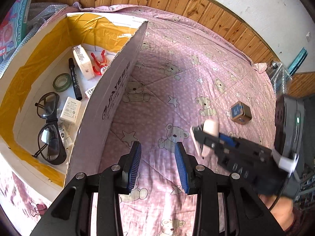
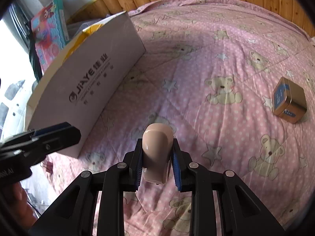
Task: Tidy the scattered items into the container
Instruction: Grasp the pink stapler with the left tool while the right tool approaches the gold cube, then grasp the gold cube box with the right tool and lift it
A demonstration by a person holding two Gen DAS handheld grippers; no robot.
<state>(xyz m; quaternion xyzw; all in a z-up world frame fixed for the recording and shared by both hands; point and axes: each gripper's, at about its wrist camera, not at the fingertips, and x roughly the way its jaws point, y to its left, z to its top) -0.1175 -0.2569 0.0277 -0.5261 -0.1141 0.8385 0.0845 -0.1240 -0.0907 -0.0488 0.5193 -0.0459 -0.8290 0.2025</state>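
The right gripper point(image 2: 156, 162) is clenched on a beige oblong case point(image 2: 156, 149), glossy and rounded at its far end. The blue pads press its two long sides, and its long axis runs along the fingers, the rounded end pointing away from the camera toward the far side of the bed. It hangs above the pink bear-print quilt point(image 2: 216, 49), to the right of the cardboard box point(image 2: 94, 82). In the left wrist view the same case point(image 1: 209, 126) shows blurred at the tip of the right gripper point(image 1: 198, 137), with its long axis roughly upright in the picture.

The left gripper point(image 1: 158, 161) is released, its jaws spread with nothing between them, and hovers over the quilt point(image 1: 187, 59) just right of the box's near wall point(image 1: 110, 98).

One gold square tin point(image 1: 240, 112) with a blue label lies on the quilt to the right, well apart from the box.

Inside the box, on its white floor, lie:
- one pair of black-framed glasses point(image 1: 49, 125), long axis near to far
- one white charger plug point(image 1: 70, 110)
- one black marker point(image 1: 75, 78), pointing near to far
- one roll of green tape point(image 1: 62, 82), lying flat
- one white wrapped bar point(image 1: 82, 62)
- one red clip point(image 1: 99, 64)
- one small white tube point(image 1: 66, 135) beside the glasses

A pink binder clip point(image 1: 37, 209) lies on the quilt outside the box's near left corner.
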